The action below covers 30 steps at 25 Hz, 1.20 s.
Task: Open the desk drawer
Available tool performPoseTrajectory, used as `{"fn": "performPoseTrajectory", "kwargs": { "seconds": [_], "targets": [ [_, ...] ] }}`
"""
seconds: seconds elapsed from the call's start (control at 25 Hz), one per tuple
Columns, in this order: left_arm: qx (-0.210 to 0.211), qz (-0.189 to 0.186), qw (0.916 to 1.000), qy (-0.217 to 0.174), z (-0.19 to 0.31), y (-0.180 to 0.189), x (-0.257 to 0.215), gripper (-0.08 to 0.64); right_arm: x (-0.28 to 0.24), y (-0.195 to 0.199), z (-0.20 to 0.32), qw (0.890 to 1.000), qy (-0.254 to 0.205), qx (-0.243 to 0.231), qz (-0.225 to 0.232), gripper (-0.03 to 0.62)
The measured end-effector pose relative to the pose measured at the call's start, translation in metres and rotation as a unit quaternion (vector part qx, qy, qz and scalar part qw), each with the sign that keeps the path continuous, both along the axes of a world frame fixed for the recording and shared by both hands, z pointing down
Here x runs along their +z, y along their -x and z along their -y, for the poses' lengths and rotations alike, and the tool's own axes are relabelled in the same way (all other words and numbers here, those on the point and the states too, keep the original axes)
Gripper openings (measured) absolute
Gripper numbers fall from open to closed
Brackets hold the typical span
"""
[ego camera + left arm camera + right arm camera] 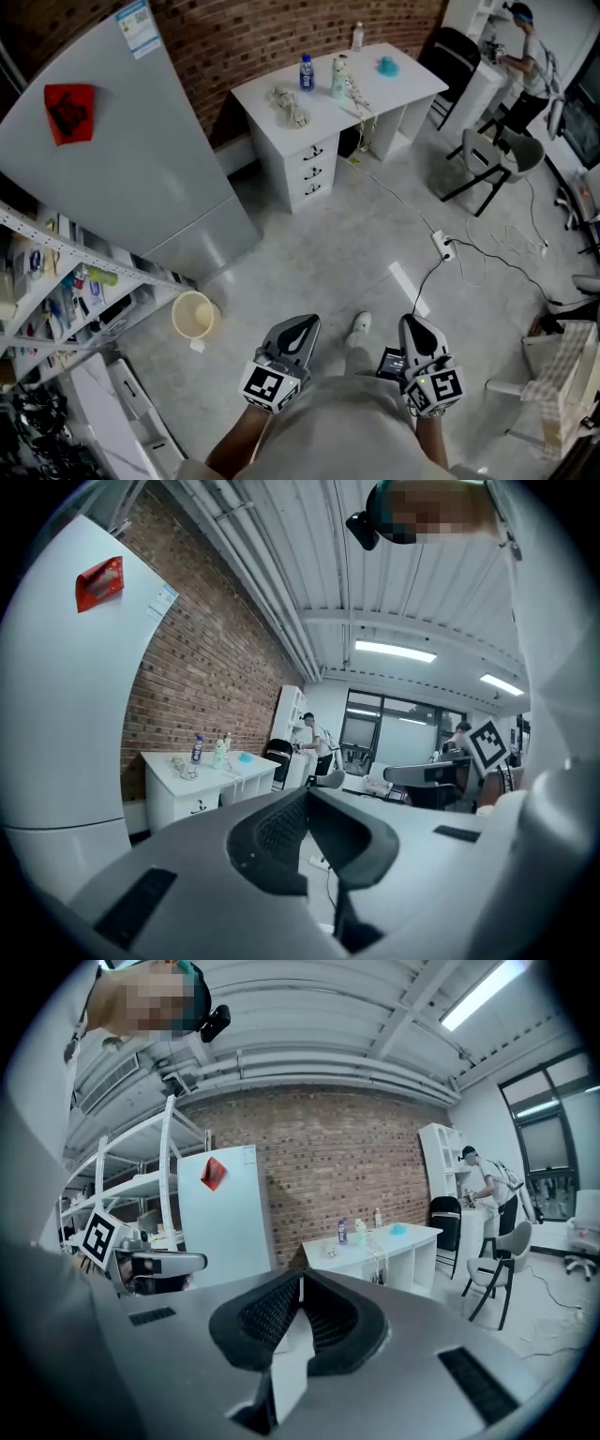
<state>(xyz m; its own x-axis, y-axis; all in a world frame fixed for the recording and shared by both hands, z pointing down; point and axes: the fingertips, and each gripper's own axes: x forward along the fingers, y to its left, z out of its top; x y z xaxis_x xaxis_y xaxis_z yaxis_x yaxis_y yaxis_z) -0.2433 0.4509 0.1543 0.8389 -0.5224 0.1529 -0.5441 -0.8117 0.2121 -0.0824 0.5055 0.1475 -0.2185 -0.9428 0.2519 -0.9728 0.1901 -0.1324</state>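
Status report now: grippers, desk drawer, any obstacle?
Left gripper shut, empty; right gripper shut, empty. Desk drawers all closed, far ahead, not reached. Cable lies on floor between.

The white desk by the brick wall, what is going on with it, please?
Nothing touches it yet. A person holds a left hand-held gripper and a right hand-held gripper out in front, both shut and empty, across the floor from the white desk. Its three drawers are all closed.
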Motion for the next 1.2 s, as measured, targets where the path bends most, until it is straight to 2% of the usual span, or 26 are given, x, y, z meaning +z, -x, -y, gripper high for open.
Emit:
{"fn": "performPoseTrajectory", "kwargs": {
  "seconds": [0.2, 0.36, 0.48, 0.6, 0.76, 0.96, 1.2],
  "targets": [
    [-0.065, 0.005, 0.9979, 0.001, 0.054, -0.048, -0.011, 0.006, -0.007, -0.081, 0.058, 1.000, -0.009, -0.021, 0.005, 0.029],
    [-0.115, 0.002, 0.9932, -0.014, 0.093, -0.094, -0.033, 0.006, -0.015, -0.143, 0.104, 0.999, -0.017, -0.039, 0.030, 0.029],
    [-0.134, 0.008, 0.9906, -0.029, 0.109, -0.129, -0.038, 0.006, -0.013, -0.180, 0.132, 0.998, -0.020, -0.057, 0.016, 0.029],
    [-0.135, 0.038, 0.9892, -0.042, 0.117, -0.155, -0.033, 0.006, -0.010, -0.206, 0.153, 0.997, -0.020, -0.068, 0.007, 0.028],
    [-0.148, 0.058, 0.9867, -0.035, 0.128, -0.167, -0.026, 0.006, -0.001, -0.227, 0.173, 0.997, -0.012, -0.076, 0.016, 0.028],
    [-0.168, 0.033, 0.9852, 0.011, 0.154, -0.164, -0.012, 0.006, 0.013, -0.232, 0.199, 0.996, 0.006, -0.076, 0.049, 0.028],
    [-0.128, 0.031, 0.9907, 0.033, 0.198, -0.183, 0.019, 0.006, 0.024, -0.232, 0.240, 0.997, 0.011, -0.069, 0.031, 0.028]
  ]
}}
